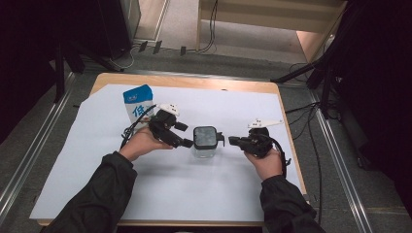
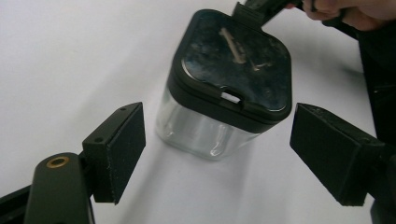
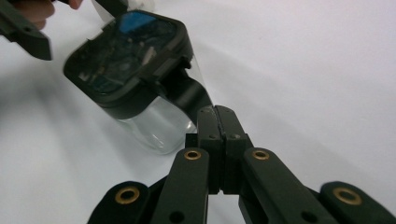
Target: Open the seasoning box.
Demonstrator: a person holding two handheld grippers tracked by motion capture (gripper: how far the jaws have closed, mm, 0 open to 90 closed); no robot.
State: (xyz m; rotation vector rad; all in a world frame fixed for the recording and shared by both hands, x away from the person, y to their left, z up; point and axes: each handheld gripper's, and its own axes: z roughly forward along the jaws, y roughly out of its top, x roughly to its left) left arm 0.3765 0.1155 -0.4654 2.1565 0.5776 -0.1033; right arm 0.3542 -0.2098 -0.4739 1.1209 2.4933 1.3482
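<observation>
A clear square jar [image 1: 205, 149] with a black lid [image 1: 205, 136] stands mid-table on white paper. My left gripper [image 1: 186, 142] is at its left side. In the left gripper view the jar [image 2: 201, 130] sits between the two pads [image 2: 123, 149], which stand wide apart and clear of it, so my left gripper [image 2: 217, 149] is open. My right gripper [image 1: 232, 141] comes in from the jar's right. In the right gripper view my right gripper [image 3: 216, 114] is shut, jaws pressed together, their tips against the end of the lid's black tab [image 3: 187, 93]. Nothing shows between them.
A blue and white carton [image 1: 138, 103] stands upright behind my left hand, near the table's back left. White paper [image 1: 194, 189] covers most of the wooden table [image 1: 194, 81]. Cables and stand legs lie on the floor beyond the far edge.
</observation>
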